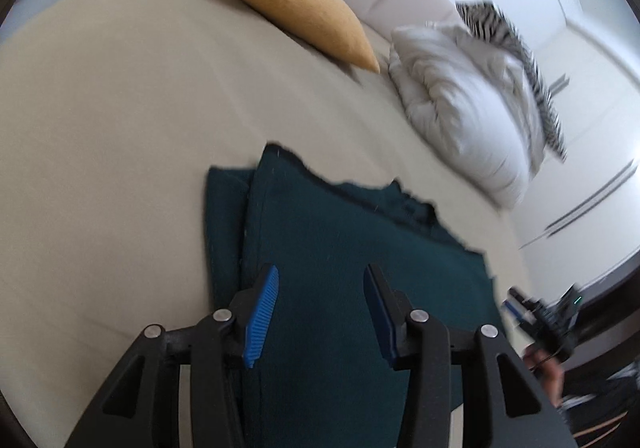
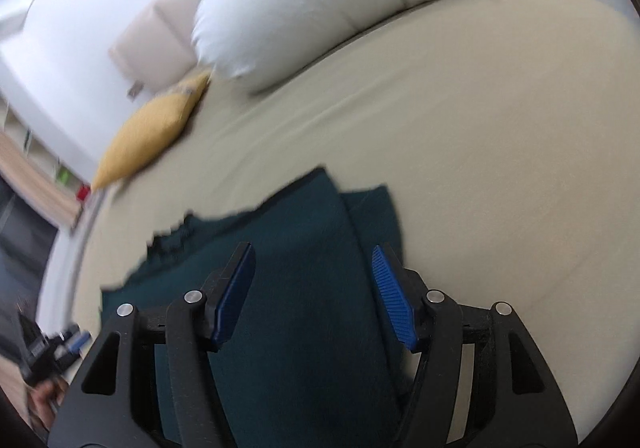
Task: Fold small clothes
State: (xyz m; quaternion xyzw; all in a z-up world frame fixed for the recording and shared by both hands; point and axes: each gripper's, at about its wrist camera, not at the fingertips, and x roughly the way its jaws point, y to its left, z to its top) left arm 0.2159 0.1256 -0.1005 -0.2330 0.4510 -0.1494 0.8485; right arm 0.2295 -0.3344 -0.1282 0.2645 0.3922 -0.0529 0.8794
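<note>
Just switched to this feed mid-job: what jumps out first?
The dark teal garment, partly folded, lies on the beige bed sheet right under both open tongs, left and right. Behind it, a mustard cushion and a white pillow sit near the headboard.

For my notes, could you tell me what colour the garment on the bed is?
Dark teal garment, clearest in the left wrist view.
</note>
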